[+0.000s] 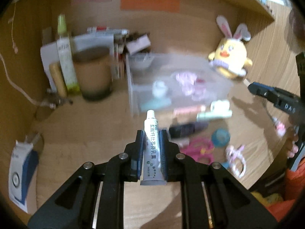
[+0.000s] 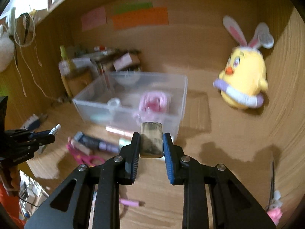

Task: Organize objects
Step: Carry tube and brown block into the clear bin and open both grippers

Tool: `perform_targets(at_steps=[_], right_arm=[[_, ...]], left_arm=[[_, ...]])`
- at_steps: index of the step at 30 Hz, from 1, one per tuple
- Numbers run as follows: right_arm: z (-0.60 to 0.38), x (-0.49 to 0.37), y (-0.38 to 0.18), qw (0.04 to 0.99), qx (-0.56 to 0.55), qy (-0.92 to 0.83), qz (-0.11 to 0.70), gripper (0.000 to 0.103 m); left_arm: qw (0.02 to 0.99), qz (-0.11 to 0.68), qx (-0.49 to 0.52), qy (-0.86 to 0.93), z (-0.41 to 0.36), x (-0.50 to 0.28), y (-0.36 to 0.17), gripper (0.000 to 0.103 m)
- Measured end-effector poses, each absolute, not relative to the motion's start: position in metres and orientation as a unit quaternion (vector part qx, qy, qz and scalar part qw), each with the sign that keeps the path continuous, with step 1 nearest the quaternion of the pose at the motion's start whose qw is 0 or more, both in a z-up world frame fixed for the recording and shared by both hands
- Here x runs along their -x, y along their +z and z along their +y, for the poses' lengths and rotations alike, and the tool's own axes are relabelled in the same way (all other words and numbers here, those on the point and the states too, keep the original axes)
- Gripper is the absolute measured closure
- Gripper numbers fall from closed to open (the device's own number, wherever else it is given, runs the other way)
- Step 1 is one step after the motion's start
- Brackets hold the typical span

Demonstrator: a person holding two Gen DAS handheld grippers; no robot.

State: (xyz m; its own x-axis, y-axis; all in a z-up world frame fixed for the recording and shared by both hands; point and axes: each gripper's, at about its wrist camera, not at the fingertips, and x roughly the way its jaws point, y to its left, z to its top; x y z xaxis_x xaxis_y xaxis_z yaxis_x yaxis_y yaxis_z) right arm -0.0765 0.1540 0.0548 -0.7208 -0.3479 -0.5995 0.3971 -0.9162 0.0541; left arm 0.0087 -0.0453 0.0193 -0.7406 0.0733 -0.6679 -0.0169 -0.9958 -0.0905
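Left wrist view, read from left to right, has a blue-and-white box [image 1: 22, 173] at the lower left edge, then the left gripper [image 1: 151, 139] low in the centre clamped on a small ointment tube [image 1: 151, 145] by its flat body, cap pointing up toward the clear plastic bin [image 1: 131, 87] at mid-frame. Right wrist view shows the right gripper [image 2: 151, 143] at centre closed across a small brownish block-like object [image 2: 151, 141], just before that bin. Both look light; the tube is probably soft, so a mid-body hold seems safest.
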Motion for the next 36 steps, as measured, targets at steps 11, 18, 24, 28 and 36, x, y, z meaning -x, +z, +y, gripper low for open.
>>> perform_targets(at_steps=[11,18,24,28,36], right_arm=[[0.134,0.103,0.09,0.198,-0.263,-0.943,0.048,0.081],[0.126,0.136,0.083,0.187,-0.277,-0.941,0.053,0.081],[0.129,0.169,0.054,0.184,-0.326,-0.926,0.046,0.081],[0.129,0.183,0.037,0.176,-0.351,-0.918,0.051,0.081],[0.122,0.193,0.017,0.171,-0.379,-0.906,0.073,0.081]], left_arm=[[0.052,-0.067,0.328,0.941,-0.05,0.053,0.058,0.087],[0.061,-0.077,0.355,0.93,-0.048,0.095,0.051,0.087],[0.061,-0.075,0.388,0.917,-0.045,0.126,0.033,0.087],[0.052,-0.07,0.408,0.909,-0.043,0.141,0.02,0.087],[0.054,-0.059,0.432,0.898,-0.042,0.155,0.003,0.087]])
